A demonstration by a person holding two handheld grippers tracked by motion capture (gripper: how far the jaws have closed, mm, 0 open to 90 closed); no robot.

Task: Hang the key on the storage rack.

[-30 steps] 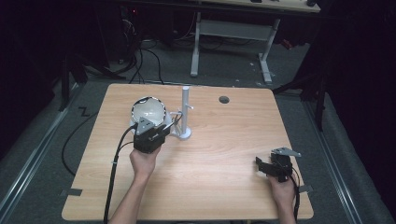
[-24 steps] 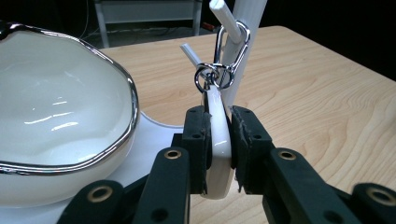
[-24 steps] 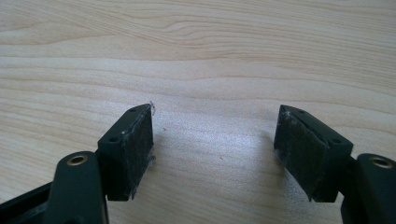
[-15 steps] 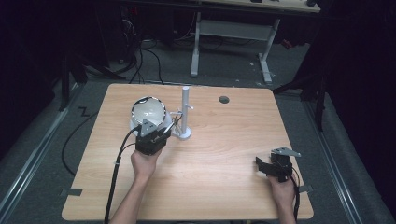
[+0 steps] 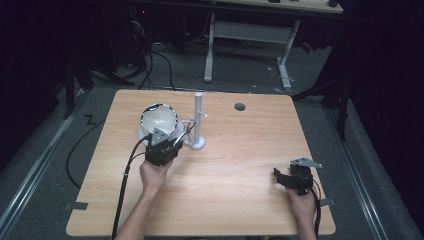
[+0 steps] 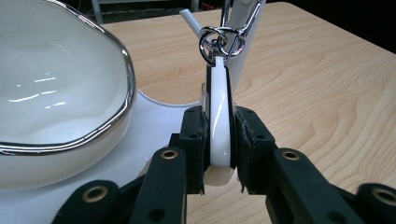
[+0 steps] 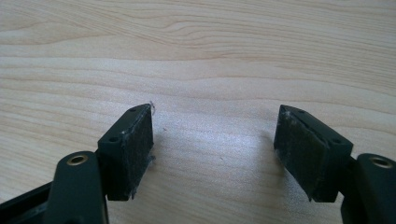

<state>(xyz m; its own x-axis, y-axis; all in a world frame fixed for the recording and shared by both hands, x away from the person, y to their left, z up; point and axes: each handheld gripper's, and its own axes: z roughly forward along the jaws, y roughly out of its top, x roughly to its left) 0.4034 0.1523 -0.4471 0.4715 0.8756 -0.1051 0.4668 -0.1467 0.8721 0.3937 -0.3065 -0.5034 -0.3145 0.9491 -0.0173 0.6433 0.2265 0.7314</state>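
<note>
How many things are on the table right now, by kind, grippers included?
Bowls: 1, a white bowl with a silver rim.
Stands: 1, a white stand with pegs.
Tags: 1, a flat white tag on a metal ring, clamped in the left gripper.
Grippers: 2, the left one and the right gripper, open on bare wood.
Total: 5

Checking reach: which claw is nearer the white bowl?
Left. The left claw sits right beside the white bowl, shut on a white tag. The right claw is open, far off near the table's right front corner.
</note>
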